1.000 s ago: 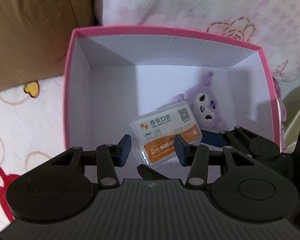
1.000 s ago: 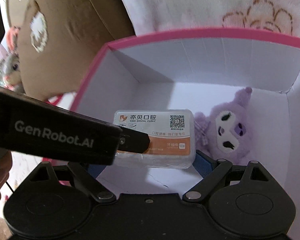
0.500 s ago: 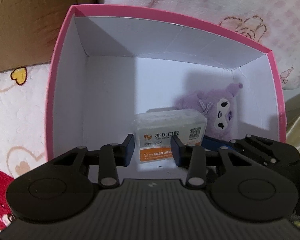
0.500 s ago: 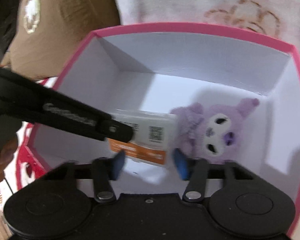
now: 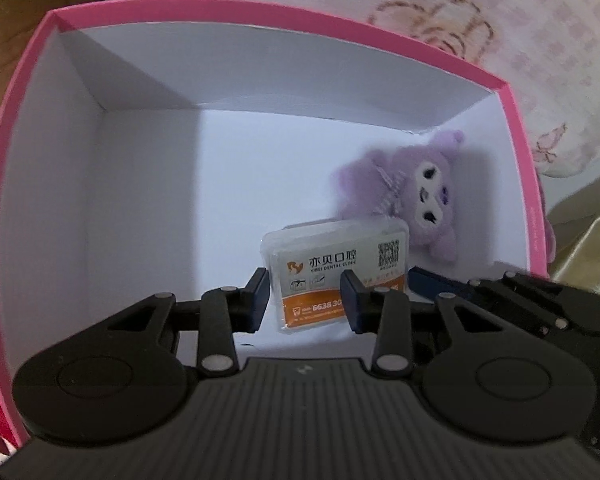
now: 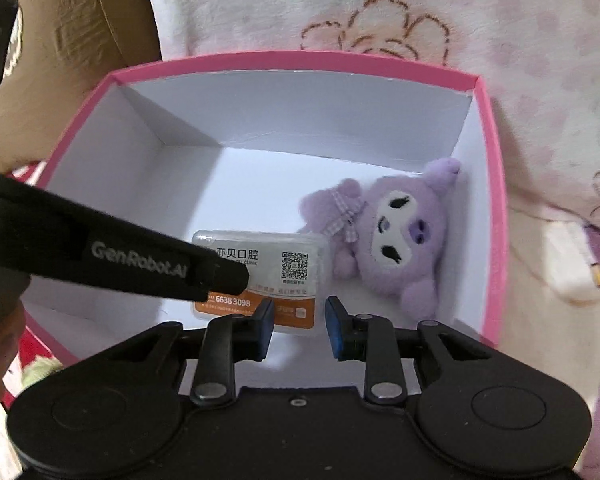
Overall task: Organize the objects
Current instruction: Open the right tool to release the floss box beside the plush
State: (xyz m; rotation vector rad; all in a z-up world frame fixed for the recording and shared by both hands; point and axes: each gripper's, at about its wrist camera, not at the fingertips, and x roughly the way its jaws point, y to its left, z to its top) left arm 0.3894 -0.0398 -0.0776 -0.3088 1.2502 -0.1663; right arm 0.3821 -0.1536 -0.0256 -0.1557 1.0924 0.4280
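- Evidently the step in hand was setting the dental floss case [image 5: 336,264] down inside the pink box [image 5: 260,6], with the placing nearly done.
- The case sat low in the box, toward the near wall, just beside the purple plush toy [image 5: 416,188]; whether the two touched could not be told.
- The left gripper [image 5: 306,298] appeared clenched on the case's left end. One finger lay over the printed face, and the other was taken to be underneath, out of sight. Its jaws had been narrowing onto the case.
- The right gripper [image 6: 298,316] hovered over the near edge of the box. Its jaws had just been closing, with a small gap left between the pads and nothing gripped there; the case lay behind them.
- The case's long axis ran side to side across both views, roughly along the near wall of the box.
- Its printed face pointed up toward the cameras, lettering upright, the code square at the end nearer the plush toy and the orange band along the near edge.
- Next, by my judgement, the left gripper needed to let go once the case rested flat, then lift straight out without dragging it.
- The right gripper needed only to stay clear of the plush toy and the box wall.
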